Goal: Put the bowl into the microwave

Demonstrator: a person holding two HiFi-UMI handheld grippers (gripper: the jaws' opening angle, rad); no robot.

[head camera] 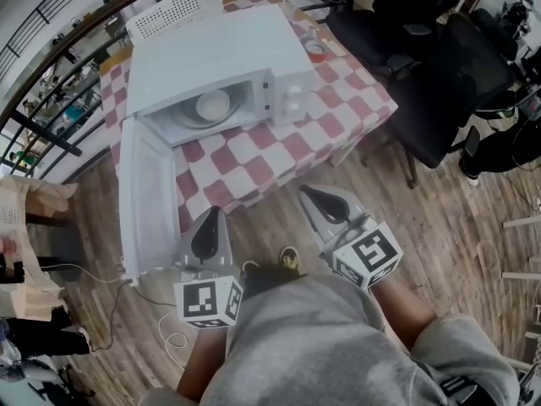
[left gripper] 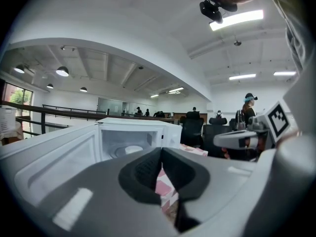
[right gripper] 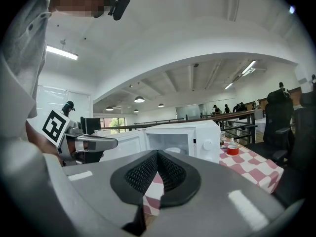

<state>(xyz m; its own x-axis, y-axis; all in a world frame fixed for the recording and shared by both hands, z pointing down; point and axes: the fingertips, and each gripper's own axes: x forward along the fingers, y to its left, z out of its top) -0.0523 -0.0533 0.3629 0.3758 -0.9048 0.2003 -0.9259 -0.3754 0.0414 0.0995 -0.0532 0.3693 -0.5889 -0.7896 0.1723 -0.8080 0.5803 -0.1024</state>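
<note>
Head view: the bowl (head camera: 213,106) sits inside the open microwave (head camera: 221,53) by the desk's (head camera: 262,161) left edge. Off its near edge, the left tool (head camera: 211,223) and right tool (head camera: 319,200) are pressed together, empty.

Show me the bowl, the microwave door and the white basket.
bowl (head camera: 213,106): head view, its middle.
microwave door (head camera: 145,197): head view, inner panel.
white basket (head camera: 173,11): head view, perforated side.

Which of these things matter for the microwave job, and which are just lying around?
Job: white bowl, inside the open white microwave; left gripper, right gripper, both shut, empty.
Lying about: white perforated basket; small round red object; black office chair.
</note>
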